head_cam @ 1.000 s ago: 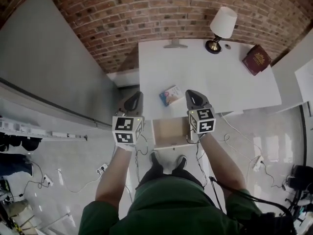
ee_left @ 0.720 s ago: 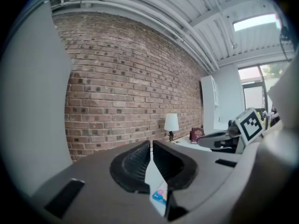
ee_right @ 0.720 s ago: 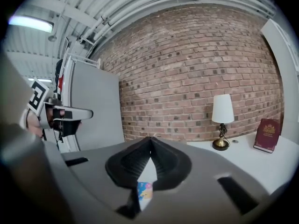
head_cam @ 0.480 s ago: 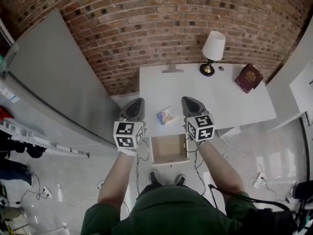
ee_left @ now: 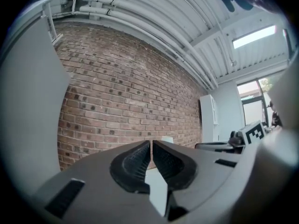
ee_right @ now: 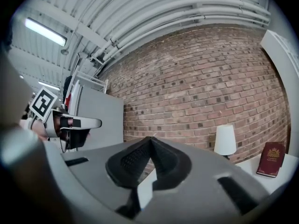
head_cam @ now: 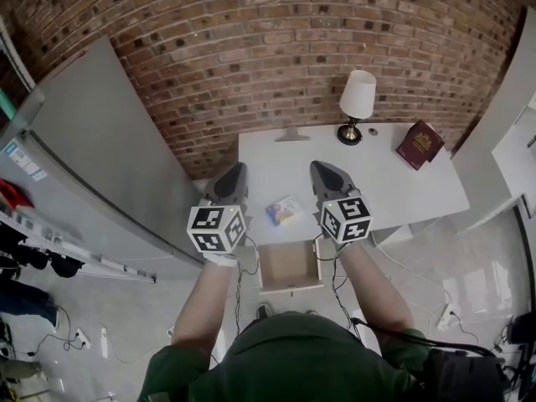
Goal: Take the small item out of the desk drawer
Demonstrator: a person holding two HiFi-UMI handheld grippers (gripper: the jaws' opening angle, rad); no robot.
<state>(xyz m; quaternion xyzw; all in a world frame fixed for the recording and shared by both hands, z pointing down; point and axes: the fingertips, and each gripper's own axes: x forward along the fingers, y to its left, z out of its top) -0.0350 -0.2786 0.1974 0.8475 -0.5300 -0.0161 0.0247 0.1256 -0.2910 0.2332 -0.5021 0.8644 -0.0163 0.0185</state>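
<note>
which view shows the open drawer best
The head view: it looks straight down into the open drawer, under the desk's front edge. The left and right gripper views point at the brick wall and show none of it.

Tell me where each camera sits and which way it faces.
Head view: on the person's head, looking down at desk, open drawer, forearms, left claw, right claw.
Left gripper view: on left claw, facing brick wall; shut jaws show.
Right gripper view: on right claw, facing wall, lamp, red book; shut jaws show.
Shared: lamp and book, head and right gripper views.
</note>
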